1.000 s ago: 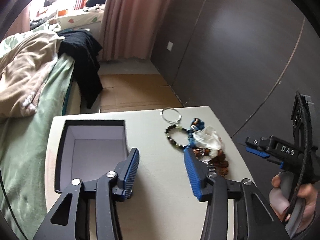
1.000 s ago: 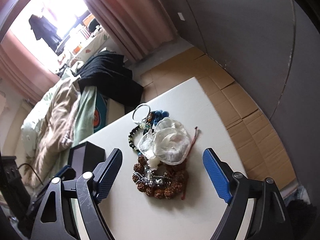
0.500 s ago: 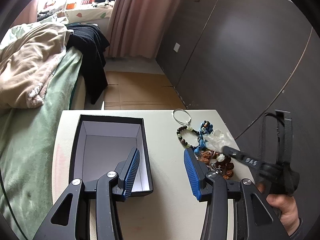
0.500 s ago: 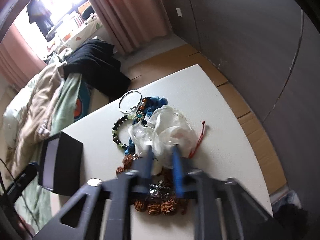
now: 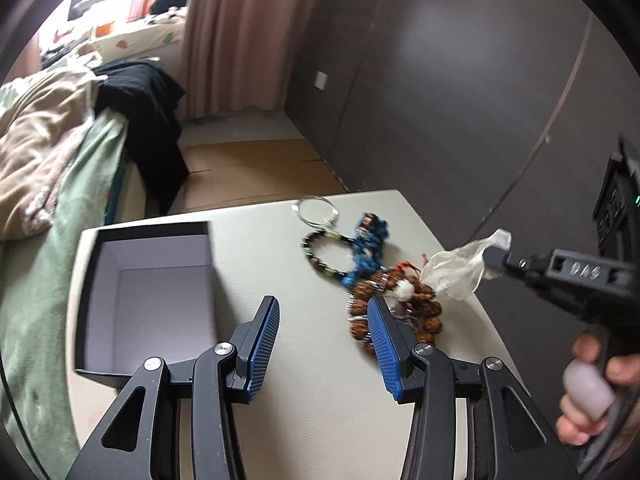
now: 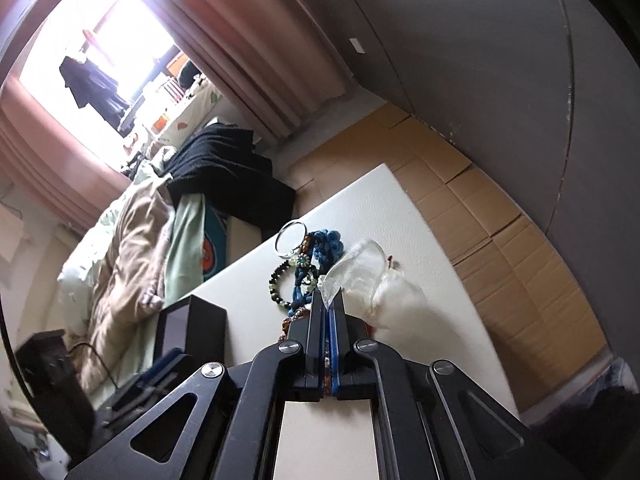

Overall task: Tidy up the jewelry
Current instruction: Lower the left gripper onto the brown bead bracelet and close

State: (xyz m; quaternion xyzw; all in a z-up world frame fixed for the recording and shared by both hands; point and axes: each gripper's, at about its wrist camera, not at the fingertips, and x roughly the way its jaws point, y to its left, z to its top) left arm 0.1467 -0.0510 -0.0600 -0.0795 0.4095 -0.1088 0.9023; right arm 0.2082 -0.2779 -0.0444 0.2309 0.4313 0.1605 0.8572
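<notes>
right gripper jaws, wide 1 s ago, now clamped on clear plastic bag, lifting it off bead pile just ahead, so jewelry gets uncovered | left gripper jaws wide, empty, over bench | open box left of them | bangle, blue cord beyond; nothing blocks box

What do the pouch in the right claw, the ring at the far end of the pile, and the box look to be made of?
Pouch: thin, translucent, crinkled, probably plastic film or sheer fabric; the view doesn't settle which. Ring: thin, silvery hoop with a bright glint, likely polished metal. Box: rigid with sharp corners, matte black outside and pale inside, probably card. The right claw is shut on the pouch.
</notes>
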